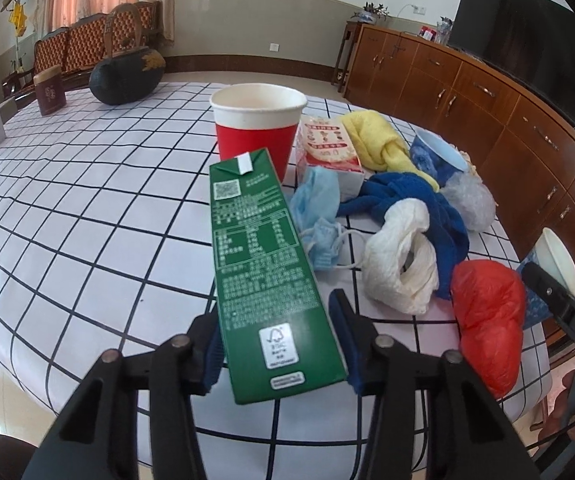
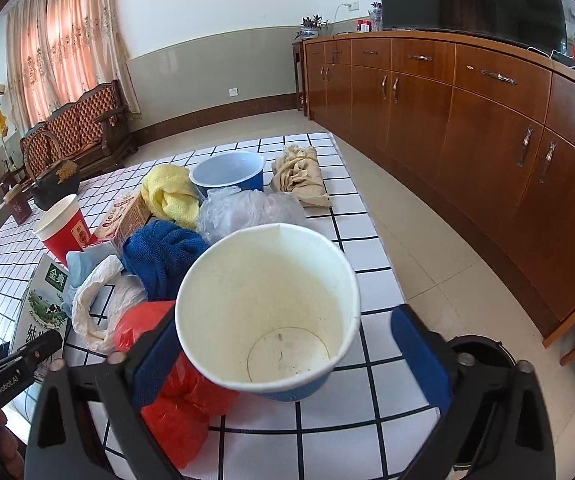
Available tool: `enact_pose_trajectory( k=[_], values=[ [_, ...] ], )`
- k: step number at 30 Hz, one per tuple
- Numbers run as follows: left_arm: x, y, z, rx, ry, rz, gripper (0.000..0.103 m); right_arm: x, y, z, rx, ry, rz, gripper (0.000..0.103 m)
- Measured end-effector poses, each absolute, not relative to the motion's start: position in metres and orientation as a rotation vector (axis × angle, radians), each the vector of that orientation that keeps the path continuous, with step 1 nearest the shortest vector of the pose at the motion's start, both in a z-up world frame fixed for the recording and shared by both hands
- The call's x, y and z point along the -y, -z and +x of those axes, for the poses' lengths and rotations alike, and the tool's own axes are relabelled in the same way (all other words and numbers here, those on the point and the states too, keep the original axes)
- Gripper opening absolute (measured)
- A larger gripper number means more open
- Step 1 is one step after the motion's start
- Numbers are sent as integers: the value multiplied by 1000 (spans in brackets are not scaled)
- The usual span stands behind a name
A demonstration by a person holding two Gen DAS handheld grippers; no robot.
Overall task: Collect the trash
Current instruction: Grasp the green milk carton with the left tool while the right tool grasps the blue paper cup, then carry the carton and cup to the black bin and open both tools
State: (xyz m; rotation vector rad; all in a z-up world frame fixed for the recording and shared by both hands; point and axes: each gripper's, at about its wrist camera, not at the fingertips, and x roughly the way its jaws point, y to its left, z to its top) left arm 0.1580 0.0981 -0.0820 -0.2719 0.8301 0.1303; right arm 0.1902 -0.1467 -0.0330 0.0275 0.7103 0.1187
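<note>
Left wrist view first: your left gripper is pinching the green carton right at its near end, with both blue pads looking pressed against its sides. The carton's far end is sitting just in front of the red cup, almost touching it. That's what's worrying me. You're holding a long box by one end, so it's probably going to pivot in the pads when it's lifted. If the far end swings, it's knocking the red cup over. If anything's left inside, it could be dripping onto the table too.

Right wrist view: your right gripper is spread wide around the blue paper cup, which is sitting across the rag pile from the red cup, on the side nearer you. The left pad is looking like it's touching the cup wall, but the right pad is standing clear with tablecloth showing in the gap. Squeezing from there is likely shoving the cup sideways or denting the thin wall. The red bag is also crowding that left pad, so you may be grabbing it along with the cup.
</note>
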Motion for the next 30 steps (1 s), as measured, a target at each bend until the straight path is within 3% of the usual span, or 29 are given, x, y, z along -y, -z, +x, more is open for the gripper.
enact_pose_trajectory(
  k=[4, 18, 30],
  values=[
    [-99, 82, 157, -822, -123, -281, 45, 147, 37, 193, -727, -150, 39, 64],
    [-85, 41, 128, -676, -84, -235, 41, 178, 6, 168, -608, -155, 102, 59],
    [14, 3, 127, -653, 190, -181, 41, 278, -16, 136, -560, 6, 154, 59]
  ],
)
